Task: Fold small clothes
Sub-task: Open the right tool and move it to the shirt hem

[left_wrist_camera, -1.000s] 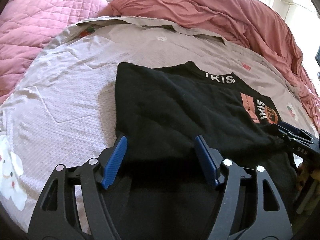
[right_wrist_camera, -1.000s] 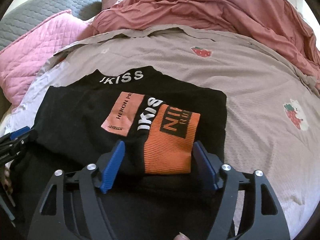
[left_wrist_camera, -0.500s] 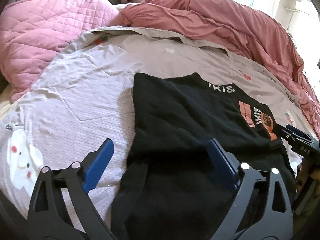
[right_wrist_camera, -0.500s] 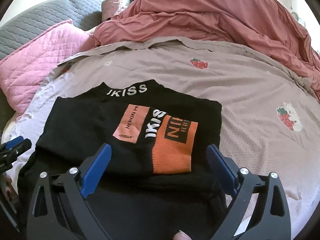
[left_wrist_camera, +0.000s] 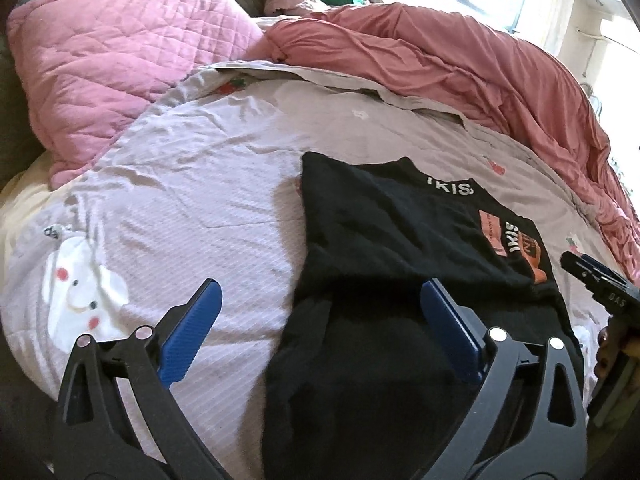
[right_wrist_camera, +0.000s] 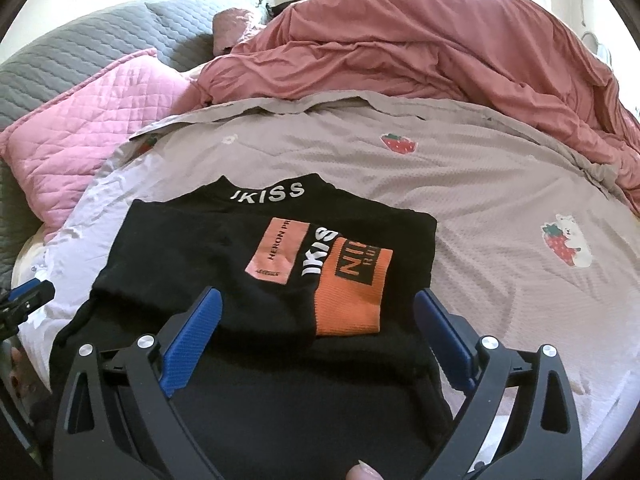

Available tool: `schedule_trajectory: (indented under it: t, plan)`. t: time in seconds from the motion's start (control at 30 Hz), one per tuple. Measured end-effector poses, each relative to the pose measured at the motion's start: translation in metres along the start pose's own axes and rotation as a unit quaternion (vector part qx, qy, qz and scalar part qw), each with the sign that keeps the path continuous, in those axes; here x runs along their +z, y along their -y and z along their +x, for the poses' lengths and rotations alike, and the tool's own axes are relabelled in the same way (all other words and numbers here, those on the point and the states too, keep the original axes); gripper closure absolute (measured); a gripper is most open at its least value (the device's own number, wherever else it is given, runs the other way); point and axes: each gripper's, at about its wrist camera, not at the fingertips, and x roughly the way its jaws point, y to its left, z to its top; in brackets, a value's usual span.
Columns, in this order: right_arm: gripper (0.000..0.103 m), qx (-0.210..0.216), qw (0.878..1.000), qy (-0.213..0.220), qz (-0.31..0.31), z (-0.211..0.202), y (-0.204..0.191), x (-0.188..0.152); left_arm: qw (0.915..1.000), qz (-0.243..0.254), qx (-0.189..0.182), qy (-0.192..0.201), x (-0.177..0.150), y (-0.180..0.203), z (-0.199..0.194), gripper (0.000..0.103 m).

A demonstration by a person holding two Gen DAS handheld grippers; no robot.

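The black top [right_wrist_camera: 192,264] lies on my bed's strawberry-print sheet [right_wrist_camera: 500,184], its sleeves already folded in across the body, the orange cuff [right_wrist_camera: 348,300] resting on the chest, collar lettering at the far end. My left gripper [left_wrist_camera: 316,328] is opening, nothing pressed between its blue pads, and my right gripper [right_wrist_camera: 316,328] stands wide and empty just above the near hem. I'd say I'm about halfway: the lower half hanging toward me has yet to be folded up
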Motion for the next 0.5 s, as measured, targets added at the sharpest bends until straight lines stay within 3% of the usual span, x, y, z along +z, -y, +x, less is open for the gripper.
schedule_trajectory:
  t: [0.5]
  plan:
    - [0.007,0.006,1.000,-0.017,-0.010,-0.031,0.003,-0.029,0.9993,-0.033,0.020,-0.001,-0.029,-0.042,-0.044,0.010]
